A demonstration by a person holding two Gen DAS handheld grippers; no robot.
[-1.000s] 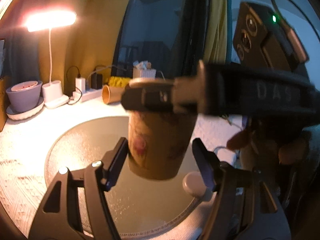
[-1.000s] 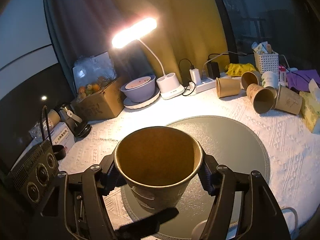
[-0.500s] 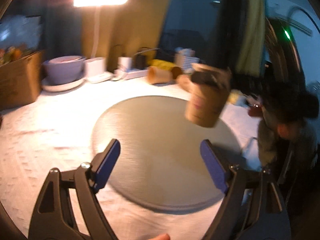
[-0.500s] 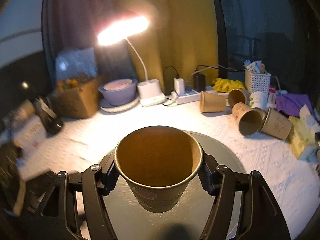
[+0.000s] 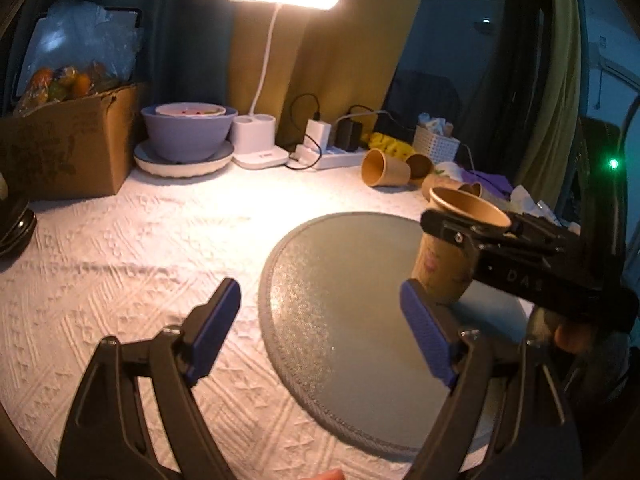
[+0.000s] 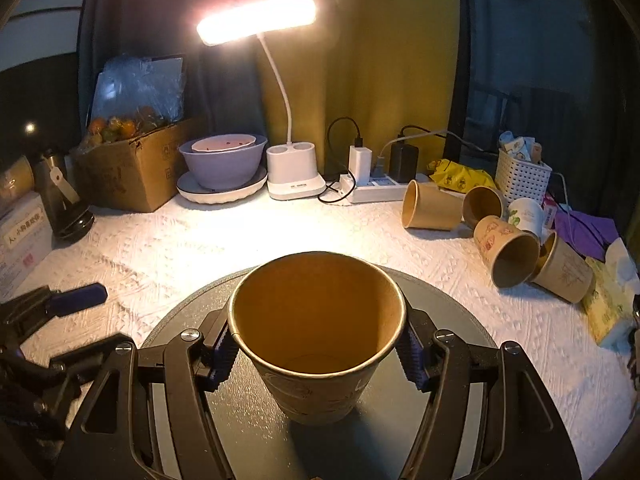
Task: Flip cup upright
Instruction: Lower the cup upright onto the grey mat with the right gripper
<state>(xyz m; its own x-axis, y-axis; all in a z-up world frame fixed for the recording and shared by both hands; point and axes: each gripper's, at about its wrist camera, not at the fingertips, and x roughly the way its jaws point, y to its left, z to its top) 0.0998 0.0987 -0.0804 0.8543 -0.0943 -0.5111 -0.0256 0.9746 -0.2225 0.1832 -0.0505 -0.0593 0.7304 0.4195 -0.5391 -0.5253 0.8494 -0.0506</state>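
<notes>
Under the glow of a desk lamp [image 6: 256, 20], our right gripper [image 6: 318, 354] pinches a brown paper cup [image 6: 320, 336] just below its rim, mouth up, over the round grey mat [image 5: 344, 292]; we cannot tell whether its base touches the mat. Our left gripper [image 5: 324, 328] hangs spread wide and empty, apart from the cup. Other cups [image 6: 432, 204] lie tipped on the white tablecloth [image 6: 168, 248].

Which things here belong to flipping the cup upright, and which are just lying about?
In the job:
paper cup, held mouth-up
right gripper, jaws shut on it
round grey mat below
left gripper, open

Lying about:
desk lamp
purple bowl
cardboard box
tipped cups
white basket
</notes>
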